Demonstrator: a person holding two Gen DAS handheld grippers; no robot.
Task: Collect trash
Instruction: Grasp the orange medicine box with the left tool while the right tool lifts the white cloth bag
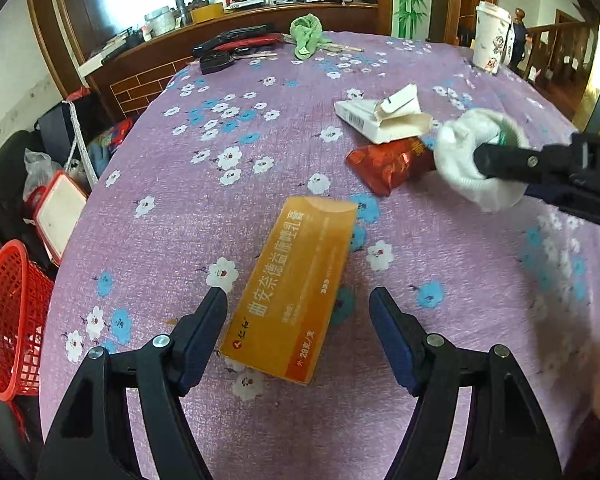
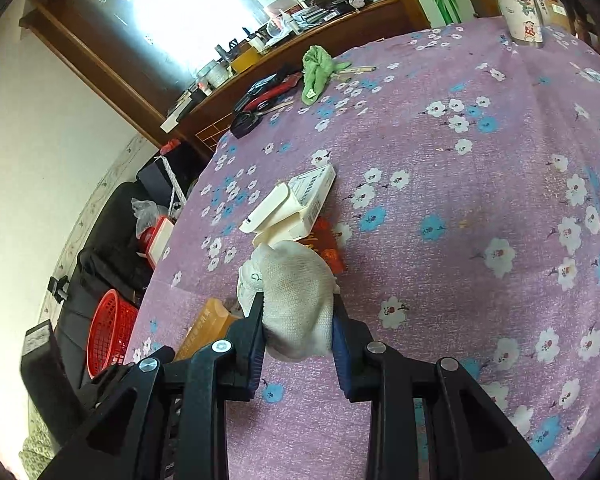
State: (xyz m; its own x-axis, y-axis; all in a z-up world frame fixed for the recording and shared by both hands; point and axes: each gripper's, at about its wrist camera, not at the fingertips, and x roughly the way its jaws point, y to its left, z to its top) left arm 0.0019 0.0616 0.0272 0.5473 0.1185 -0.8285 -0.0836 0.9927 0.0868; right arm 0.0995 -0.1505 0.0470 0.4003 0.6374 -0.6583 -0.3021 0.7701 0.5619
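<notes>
The right gripper's fingers (image 2: 256,320) clench a crumpled white knit wad (image 2: 296,300) above the flowered purple bench (image 2: 460,280), while the left gripper (image 1: 298,300) gapes around a flat orange carton (image 1: 296,284) nearby.

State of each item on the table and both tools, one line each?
Left tool: open, straddling the orange box, not gripping.
Right tool: shut on the white wad.
White wad: crumpled, held.
Orange box: closed, lying flat.
White carton: torn open.
Red wrapper: crumpled, flat.
Cup: upright.
</notes>
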